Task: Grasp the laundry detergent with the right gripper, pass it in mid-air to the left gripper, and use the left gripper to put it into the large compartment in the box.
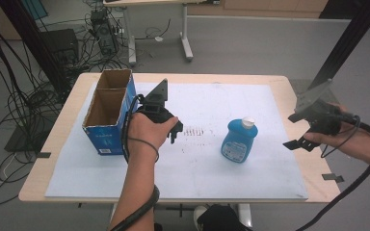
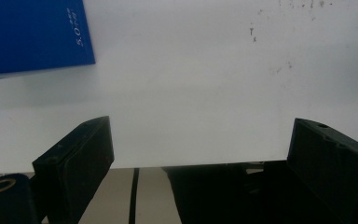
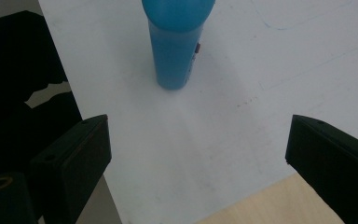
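A blue bottle (image 1: 239, 139) with a white cap stands upright on the white sheet (image 1: 250, 96), right of centre. In the right gripper view the bottle (image 3: 175, 42) is ahead of my right gripper (image 3: 198, 123), whose jaws stand wide apart with nothing between them. In the high view my right gripper (image 1: 299, 143) hovers at the sheet's right edge, well right of the bottle. My left gripper (image 1: 177, 131) is held over the sheet beside a blue cardboard box (image 1: 108, 110) with an open top. Its jaws (image 2: 200, 130) are open and empty, and the box's corner (image 2: 32, 32) lies at the upper left.
The wooden table (image 1: 289, 86) shows around the sheet. Faint dark marks (image 1: 196, 131) dot the sheet between the left gripper and the bottle. On the floor beyond the table lie cables and equipment (image 1: 99, 33), and another table's legs (image 1: 187, 43) stand there.
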Demonstrator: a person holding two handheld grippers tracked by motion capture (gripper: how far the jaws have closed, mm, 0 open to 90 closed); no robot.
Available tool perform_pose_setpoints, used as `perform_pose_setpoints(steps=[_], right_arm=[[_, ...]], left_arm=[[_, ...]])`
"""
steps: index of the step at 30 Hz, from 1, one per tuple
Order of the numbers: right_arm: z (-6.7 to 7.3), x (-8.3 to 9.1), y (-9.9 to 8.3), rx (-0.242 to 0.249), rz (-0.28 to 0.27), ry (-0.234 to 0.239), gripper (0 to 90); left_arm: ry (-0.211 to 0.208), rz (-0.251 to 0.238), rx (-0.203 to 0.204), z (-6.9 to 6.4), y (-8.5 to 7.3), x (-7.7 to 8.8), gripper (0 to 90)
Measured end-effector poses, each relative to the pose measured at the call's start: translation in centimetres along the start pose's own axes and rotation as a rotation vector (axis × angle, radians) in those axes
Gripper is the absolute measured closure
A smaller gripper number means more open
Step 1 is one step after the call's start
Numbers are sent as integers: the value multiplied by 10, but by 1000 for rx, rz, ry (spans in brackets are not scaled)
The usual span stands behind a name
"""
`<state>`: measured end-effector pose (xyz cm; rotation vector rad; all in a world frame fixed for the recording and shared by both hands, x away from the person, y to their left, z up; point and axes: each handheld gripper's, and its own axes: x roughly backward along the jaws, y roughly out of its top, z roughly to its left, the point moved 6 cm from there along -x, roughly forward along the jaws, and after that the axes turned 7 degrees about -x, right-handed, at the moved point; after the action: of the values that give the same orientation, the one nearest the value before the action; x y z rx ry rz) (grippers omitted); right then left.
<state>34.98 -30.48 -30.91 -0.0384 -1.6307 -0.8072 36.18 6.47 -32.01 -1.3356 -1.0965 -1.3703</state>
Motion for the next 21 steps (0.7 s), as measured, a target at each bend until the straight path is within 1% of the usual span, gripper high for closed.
perform_pose_setpoints(steps=[1,2,5,6,7,8,9,10,11,13,14,16,17,21], right_arm=[[1,-4,-2,-8,-10,3,66],[1,-4,-2,-8,-10,3,66],[4,-16,-7,-36,-43,11,51],[5,-24,-9,-43,-57,9,48],[5,-24,-9,-43,-57,9,48],[6,-30,-10,-45,-68,9,47],[7,-33,-11,-47,-75,9,46],[9,-41,-11,-53,-99,14,43],[9,-41,-11,-53,-99,14,43],[13,-53,-12,-56,-127,25,39],[13,-53,-12,-56,-127,25,39],[17,-64,-11,-50,-154,25,37],[17,-64,-11,-50,-154,25,37],[20,-82,-9,-62,-189,31,37]], left_arm=[[0,-1,0,-1,0,0,75],[0,1,-4,-1,1,-1,75],[1,3,-9,-3,2,-2,75],[0,3,-10,-3,2,-3,74],[1,4,-11,-4,2,-3,74],[1,3,-7,-4,3,-4,75],[1,6,-11,-4,3,-4,74],[1,7,-12,-3,3,-5,74],[1,8,-9,-3,3,-6,74],[0,10,-5,-2,3,-8,74],[0,10,-5,-2,3,-8,74],[3,17,-6,0,3,-10,74],[3,17,-6,0,3,-10,74],[3,20,-6,1,2,-11,74]])
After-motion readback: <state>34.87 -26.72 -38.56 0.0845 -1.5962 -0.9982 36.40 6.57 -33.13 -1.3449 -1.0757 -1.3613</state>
